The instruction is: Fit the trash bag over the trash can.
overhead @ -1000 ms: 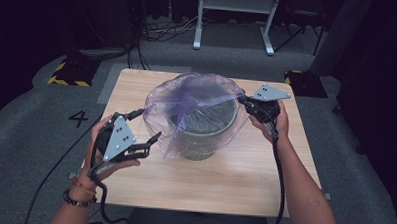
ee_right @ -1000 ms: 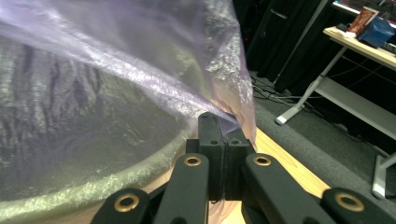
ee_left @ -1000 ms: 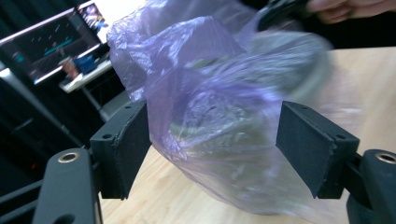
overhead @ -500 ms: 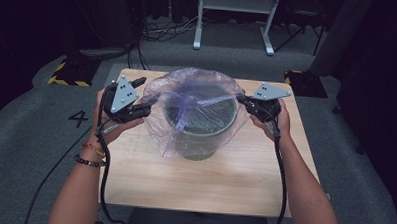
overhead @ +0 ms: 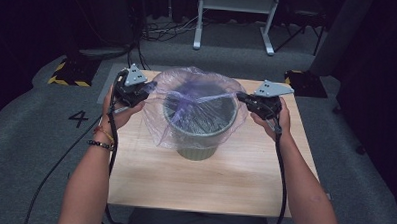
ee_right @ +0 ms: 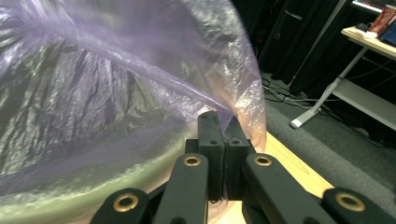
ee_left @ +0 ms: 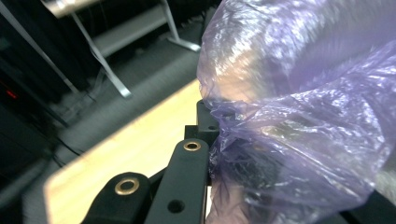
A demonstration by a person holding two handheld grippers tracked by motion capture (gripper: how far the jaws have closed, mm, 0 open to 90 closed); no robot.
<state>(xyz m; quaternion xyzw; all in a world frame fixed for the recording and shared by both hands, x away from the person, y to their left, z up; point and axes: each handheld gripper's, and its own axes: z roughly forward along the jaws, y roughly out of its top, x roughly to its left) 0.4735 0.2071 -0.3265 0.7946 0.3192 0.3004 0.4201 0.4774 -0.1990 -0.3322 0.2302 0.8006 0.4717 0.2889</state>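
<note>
- The plastic bag [overhead: 187,99] is thin, see-through and pale purple, wrinkled and glossy; it drapes over the bin at the centre of the high view, with one fold stretched taut across the mouth.
- The bin [overhead: 199,134] is a round, grey-green bucket with ribbed inner walls, standing upright at the middle of the bench; its inside is lined by the film, and what lies under it cannot be told.
- The left gripper [overhead: 143,90], black with a grey three-cornered plate, sits at the left edge of the bag; its jaws have just been closing and now pinch a bunched fold of film, seen crumpled in the left gripper view [ee_left: 212,128].
- The right gripper [overhead: 241,97], at the right edge of the bag, has its jaws pressed together on a strand of the film, plain in the right gripper view [ee_right: 223,128].
- The bench [overhead: 224,188] is a light wooden rectangle with visible grain.
- The floor [overhead: 45,131] is grey carpet bearing a painted number at the left; a white metal frame [overhead: 235,15] stands at the top, in a dark room.
</note>
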